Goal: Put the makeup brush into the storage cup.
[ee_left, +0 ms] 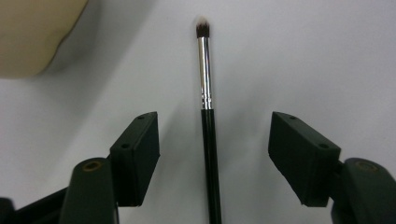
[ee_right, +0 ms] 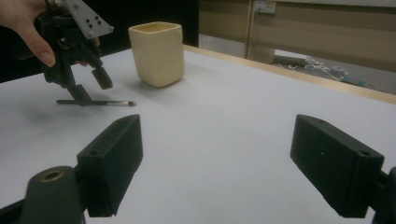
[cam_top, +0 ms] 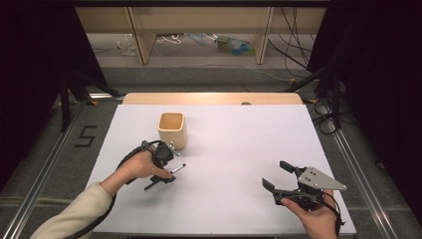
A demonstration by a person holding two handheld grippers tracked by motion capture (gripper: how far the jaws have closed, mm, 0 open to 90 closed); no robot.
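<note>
Two grippers worked over the white table (cam_top: 224, 199). Nearest, the right gripper (cam_top: 276, 175) hovered with its jaws spread wide and empty. Farther off, the left gripper (ee_left: 212, 144) straddled a makeup brush (ee_left: 208, 130) lying flat, jaws apart on either side of its black handle without touching it. Beyond stood a cream cup (cam_top: 172, 129).

White table sheet (cam_top: 234, 164), cream square cup (cam_top: 172, 129), tangled cables (cam_top: 298, 47) and wooden shelf legs (cam_top: 141, 35) beyond.
</note>
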